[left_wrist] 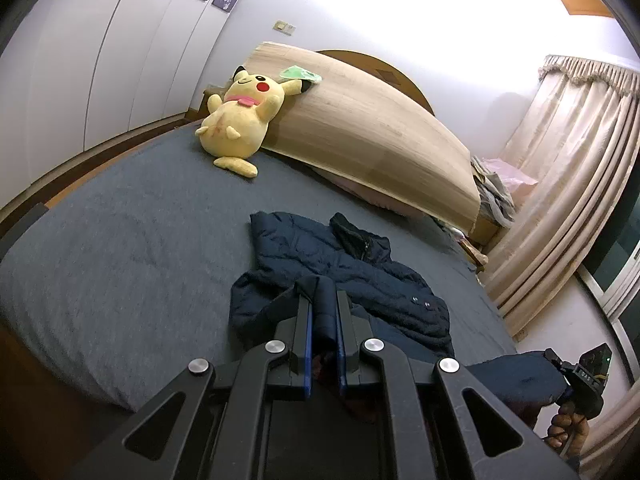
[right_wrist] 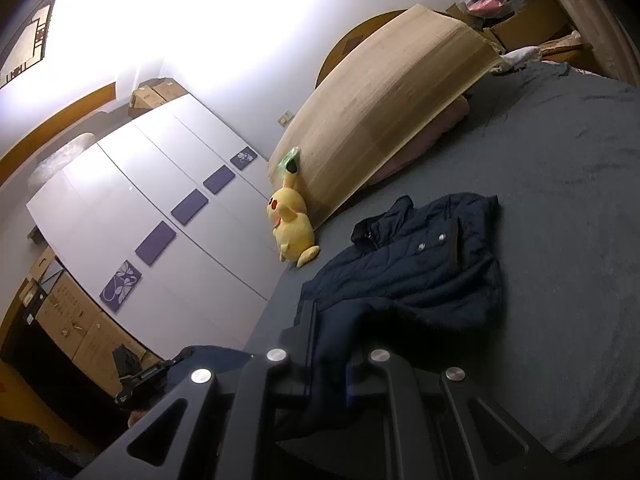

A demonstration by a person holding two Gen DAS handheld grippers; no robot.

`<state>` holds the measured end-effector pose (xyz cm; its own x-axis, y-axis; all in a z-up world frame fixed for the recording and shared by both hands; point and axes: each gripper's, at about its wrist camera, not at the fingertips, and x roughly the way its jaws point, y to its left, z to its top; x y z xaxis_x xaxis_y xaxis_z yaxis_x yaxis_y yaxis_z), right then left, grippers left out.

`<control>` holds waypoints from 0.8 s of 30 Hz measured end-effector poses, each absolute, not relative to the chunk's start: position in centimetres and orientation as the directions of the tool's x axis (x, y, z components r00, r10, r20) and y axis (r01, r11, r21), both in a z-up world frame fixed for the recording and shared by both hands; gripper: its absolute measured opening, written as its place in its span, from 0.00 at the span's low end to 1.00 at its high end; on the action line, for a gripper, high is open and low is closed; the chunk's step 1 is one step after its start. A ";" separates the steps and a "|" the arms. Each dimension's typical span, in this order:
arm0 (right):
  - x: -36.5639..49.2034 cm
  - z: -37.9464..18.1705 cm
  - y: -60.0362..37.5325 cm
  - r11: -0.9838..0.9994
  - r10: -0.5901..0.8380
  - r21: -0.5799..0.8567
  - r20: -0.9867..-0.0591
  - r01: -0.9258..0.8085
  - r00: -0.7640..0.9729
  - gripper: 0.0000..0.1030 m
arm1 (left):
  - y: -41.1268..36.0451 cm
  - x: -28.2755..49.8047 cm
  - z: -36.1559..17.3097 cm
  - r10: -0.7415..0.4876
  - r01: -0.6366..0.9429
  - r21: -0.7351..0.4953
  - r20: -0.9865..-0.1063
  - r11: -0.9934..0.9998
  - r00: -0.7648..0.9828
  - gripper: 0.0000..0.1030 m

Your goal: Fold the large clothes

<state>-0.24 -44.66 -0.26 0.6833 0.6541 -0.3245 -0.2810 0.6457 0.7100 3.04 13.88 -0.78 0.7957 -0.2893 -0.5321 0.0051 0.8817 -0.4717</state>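
Mostly quilted, puffy navy jacket (left_wrist: pixel 360 280), rumpled.

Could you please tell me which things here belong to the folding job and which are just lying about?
Part of the job:
- navy jacket
- left gripper, shut on the jacket's hem
- right gripper, also shut on its fabric
- bed

Lying about:
- yellow plush toy
- wooden board
- curtains

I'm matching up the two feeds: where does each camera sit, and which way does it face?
Left wrist: behind the left claw, shut on the navy jacket, facing the headboard; right claw and a hand show.
Right wrist: rolled, behind the right claw, shut on jacket fabric.
Shared: jacket, yellow plush toy, bed.
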 end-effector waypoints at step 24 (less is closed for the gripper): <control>10.8 -0.7 -43.7 0.673 0.565 0.720 -0.354 -0.168 0.746 0.11 | 12.0 12.0 -0.1 -0.186 -0.046 -0.378 -0.553 0.925 0.812 0.09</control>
<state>10.81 -43.72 -0.71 0.7456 0.5645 -0.3540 -0.1675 0.6731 0.7204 12.02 12.02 -0.07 0.8125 -0.1859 -0.5526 -0.0456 0.9246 -0.3781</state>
